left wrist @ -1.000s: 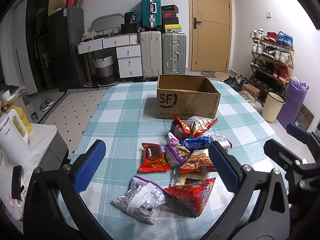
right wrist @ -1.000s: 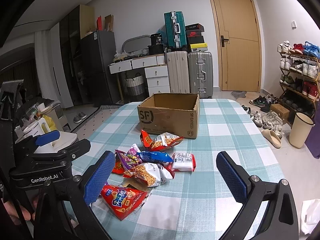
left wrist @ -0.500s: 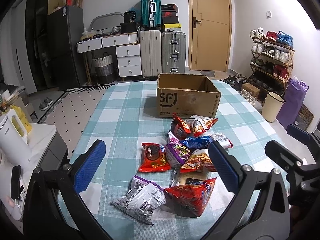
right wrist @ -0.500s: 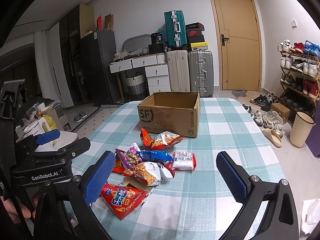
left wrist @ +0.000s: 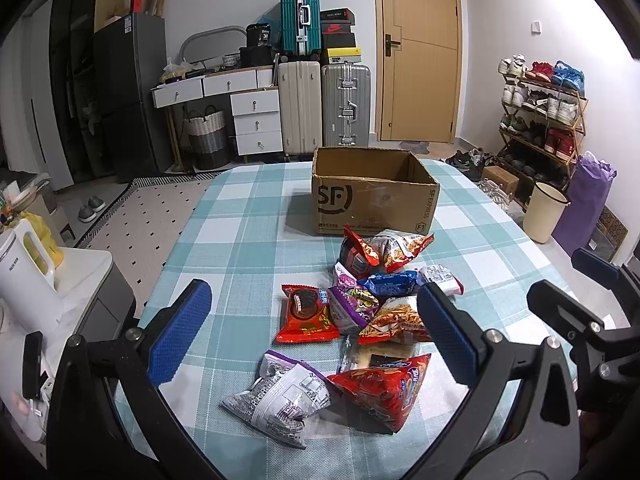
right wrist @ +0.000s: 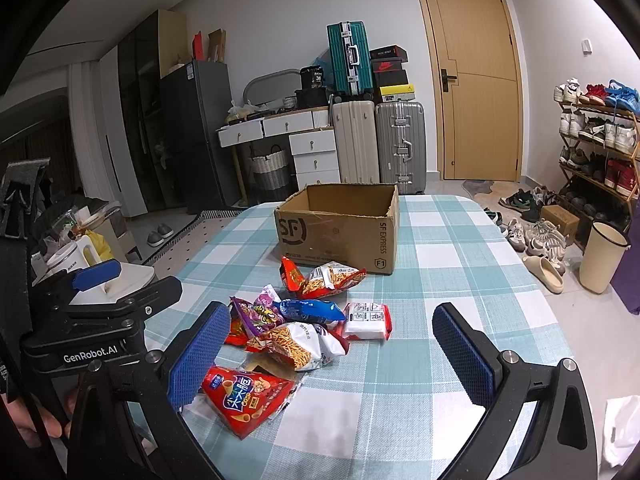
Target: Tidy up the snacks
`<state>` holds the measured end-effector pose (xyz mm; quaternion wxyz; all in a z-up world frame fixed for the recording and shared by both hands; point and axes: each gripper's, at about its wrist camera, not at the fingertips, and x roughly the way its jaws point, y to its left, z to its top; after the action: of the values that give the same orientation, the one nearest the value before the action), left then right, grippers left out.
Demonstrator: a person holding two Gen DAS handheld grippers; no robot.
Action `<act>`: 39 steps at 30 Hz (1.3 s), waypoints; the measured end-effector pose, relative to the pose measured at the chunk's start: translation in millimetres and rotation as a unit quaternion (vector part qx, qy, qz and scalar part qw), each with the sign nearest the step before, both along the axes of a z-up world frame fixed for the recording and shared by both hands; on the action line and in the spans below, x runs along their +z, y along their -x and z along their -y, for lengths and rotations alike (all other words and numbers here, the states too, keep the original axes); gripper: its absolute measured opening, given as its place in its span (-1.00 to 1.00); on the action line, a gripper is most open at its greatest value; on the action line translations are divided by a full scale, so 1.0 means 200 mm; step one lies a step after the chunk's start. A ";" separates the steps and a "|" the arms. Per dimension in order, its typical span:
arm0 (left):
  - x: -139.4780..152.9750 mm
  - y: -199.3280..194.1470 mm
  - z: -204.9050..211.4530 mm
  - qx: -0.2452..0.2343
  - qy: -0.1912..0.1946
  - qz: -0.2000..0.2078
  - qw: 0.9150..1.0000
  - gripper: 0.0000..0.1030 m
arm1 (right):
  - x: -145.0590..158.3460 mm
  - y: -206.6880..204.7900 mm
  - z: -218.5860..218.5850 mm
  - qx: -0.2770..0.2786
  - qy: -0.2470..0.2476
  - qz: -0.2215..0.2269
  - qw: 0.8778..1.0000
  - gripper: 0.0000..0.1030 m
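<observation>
Compared with the frame one second earlier, almost nothing is changed: the left gripper [left wrist: 312, 332] and right gripper [right wrist: 340, 348] are held above the near table edge, jaws wide apart and nothing held between them. The snack packets [left wrist: 372, 308] are heaped mid-table, just in front of the open cardboard box [left wrist: 374, 196]. The table is covered by a teal checked cloth [left wrist: 248, 216]; suitcases [left wrist: 324, 104], a wooden door [left wrist: 420, 48] and a shoe rack [left wrist: 540, 116] are seen behind.

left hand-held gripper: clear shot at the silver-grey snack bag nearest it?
Probably yes. The left hand-held gripper is open, and the silver-grey bag lies at the near edge of the pile with nothing on top; only the red cone-snack bag touches its right side.
</observation>
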<state>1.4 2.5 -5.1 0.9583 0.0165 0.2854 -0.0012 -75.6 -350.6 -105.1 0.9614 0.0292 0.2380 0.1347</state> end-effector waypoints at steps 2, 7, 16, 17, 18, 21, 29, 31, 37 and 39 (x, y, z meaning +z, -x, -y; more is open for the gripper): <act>0.00 0.01 0.01 -0.001 -0.002 0.003 1.000 0.99 | -0.01 0.00 0.00 0.001 -0.002 -0.002 1.000 0.99; 0.00 0.01 0.02 -0.003 0.002 -0.002 1.000 0.99 | -0.02 0.00 -0.01 0.001 -0.004 -0.005 1.000 0.99; -0.02 0.01 -0.01 -0.006 0.008 -0.012 1.000 0.99 | -0.02 0.00 -0.01 0.002 -0.003 -0.005 1.000 0.99; -0.02 0.01 -0.01 -0.006 0.009 -0.014 1.000 0.99 | -0.02 -0.01 -0.01 0.002 -0.003 -0.005 1.000 0.99; -0.02 0.00 -0.02 -0.005 0.009 -0.015 1.000 0.99 | -0.02 -0.01 -0.01 0.003 -0.004 -0.005 1.000 0.99; -0.04 0.00 -0.03 -0.008 0.009 -0.019 1.000 0.99 | -0.02 0.00 -0.01 0.003 -0.004 -0.006 1.000 0.99; -0.12 0.00 -0.12 -0.002 0.009 -0.033 0.999 0.99 | -0.04 0.00 -0.03 0.009 -0.002 -0.008 1.000 0.99; -0.15 -0.01 -0.14 -0.003 0.013 -0.042 0.999 0.99 | -0.05 0.00 -0.04 0.012 -0.001 -0.009 1.000 0.99; -0.25 0.00 -0.19 -0.006 0.012 -0.059 0.998 0.99 | -0.09 -0.02 -0.07 0.020 -0.002 -0.014 1.000 0.99; -0.28 0.00 -0.21 -0.007 0.015 -0.064 0.998 0.99 | -0.10 -0.02 -0.07 0.022 -0.003 -0.017 1.000 0.99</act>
<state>1.9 44.2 -61.3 0.9380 0.0044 0.3463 -0.0132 -71.1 -335.7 -124.8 0.9541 0.0288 0.2544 0.1556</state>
